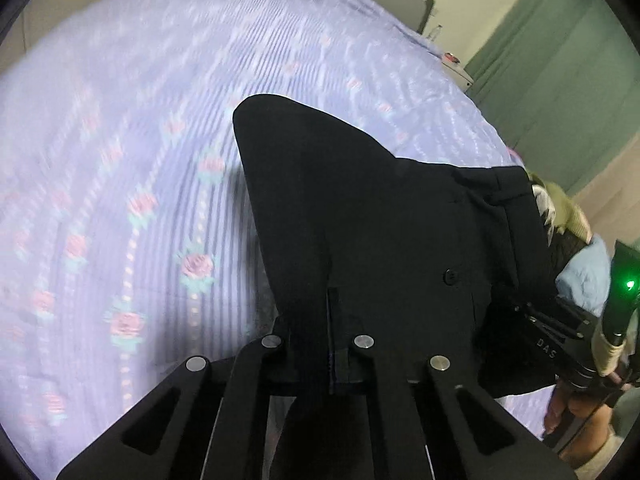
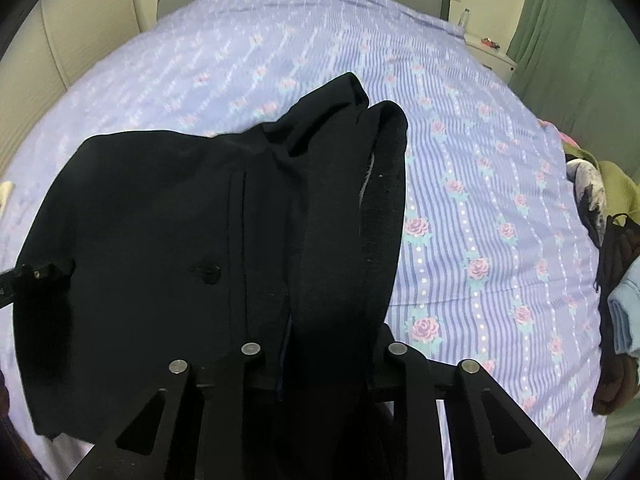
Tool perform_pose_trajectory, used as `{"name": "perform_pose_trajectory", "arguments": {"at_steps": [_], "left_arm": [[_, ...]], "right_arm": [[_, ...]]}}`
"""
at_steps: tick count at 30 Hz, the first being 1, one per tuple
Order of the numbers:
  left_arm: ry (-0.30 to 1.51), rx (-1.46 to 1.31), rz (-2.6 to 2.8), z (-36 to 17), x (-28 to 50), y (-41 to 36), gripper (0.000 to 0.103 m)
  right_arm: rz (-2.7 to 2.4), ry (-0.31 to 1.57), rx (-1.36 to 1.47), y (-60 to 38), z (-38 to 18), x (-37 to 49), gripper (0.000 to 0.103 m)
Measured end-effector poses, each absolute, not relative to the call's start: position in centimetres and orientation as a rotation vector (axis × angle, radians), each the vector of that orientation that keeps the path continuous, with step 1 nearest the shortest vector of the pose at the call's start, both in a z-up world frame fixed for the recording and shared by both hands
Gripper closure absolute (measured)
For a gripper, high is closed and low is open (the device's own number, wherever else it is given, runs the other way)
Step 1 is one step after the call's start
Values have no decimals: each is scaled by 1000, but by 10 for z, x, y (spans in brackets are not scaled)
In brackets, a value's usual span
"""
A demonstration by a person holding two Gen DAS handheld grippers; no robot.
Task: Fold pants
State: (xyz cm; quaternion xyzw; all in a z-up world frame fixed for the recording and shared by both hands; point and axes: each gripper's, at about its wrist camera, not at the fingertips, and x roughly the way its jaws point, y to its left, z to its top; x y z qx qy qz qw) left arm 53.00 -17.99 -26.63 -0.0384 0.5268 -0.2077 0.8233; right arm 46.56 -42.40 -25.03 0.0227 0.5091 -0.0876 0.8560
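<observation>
Black pants (image 1: 380, 216) hang lifted above a bed, held at the waist end by both grippers. My left gripper (image 1: 324, 344) is shut on the pants near a belt loop; a button (image 1: 451, 277) shows to its right. My right gripper (image 2: 324, 354) is shut on the pants (image 2: 180, 240) at the waistband, whose folded edge (image 2: 384, 168) rises ahead. The right gripper also shows at the right edge of the left wrist view (image 1: 560, 340). The left gripper's tip shows at the left edge of the right wrist view (image 2: 28, 274). The fingertips are hidden in the cloth.
The bed has a lilac striped cover with pink roses (image 2: 480, 200), also in the left wrist view (image 1: 120, 200). A pile of other clothes (image 2: 612, 240) lies at the bed's right edge. A white nightstand (image 2: 492, 54) and green curtain (image 2: 568, 40) stand at the far right.
</observation>
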Motion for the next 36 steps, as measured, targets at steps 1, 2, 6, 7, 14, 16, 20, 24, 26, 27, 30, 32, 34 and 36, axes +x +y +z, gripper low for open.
{"name": "perform_pose_trajectory", "arguments": {"at_steps": [1, 2, 6, 7, 14, 16, 20, 24, 26, 27, 30, 32, 34, 36], "left_arm": [[1105, -60, -435, -256, 528, -181, 95], [1092, -46, -427, -246, 523, -180, 95], [1086, -52, -402, -204, 501, -163, 95], [1087, -45, -393, -193, 495, -161, 95], [1073, -53, -307, -123, 434, -120, 95], [1055, -61, -280, -106, 419, -100, 95], [1021, -43, -264, -82, 396, -55, 95], [999, -8, -255, -65, 388, -3, 95], [993, 23, -259, -60, 388, 24, 95], [987, 34, -268, -57, 389, 40, 95], [996, 48, -315, -49, 398, 89, 95], [989, 92, -333, -46, 395, 116, 95], [988, 121, -339, -44, 395, 142, 95], [1007, 107, -337, -43, 398, 163, 95]], "right_arm": [[-179, 1064, 51, -422, -243, 460, 79], [-174, 1058, 56, -420, -236, 454, 79], [-151, 1043, 76, -416, -199, 437, 79], [-144, 1040, 79, -412, -188, 429, 79], [-41, 1026, 41, -371, -119, 386, 79], [-11, 1015, 30, -354, -98, 376, 79], [21, 993, 32, -280, -91, 363, 79], [52, 977, 57, -228, -81, 358, 79], [52, 976, 68, -198, -77, 359, 79], [48, 972, 67, -184, -77, 358, 79], [12, 965, 77, -142, -74, 353, 79], [-7, 965, 103, -110, -72, 348, 79], [-12, 966, 100, -86, -71, 351, 79], [-9, 971, 88, -66, -68, 351, 79]]}}
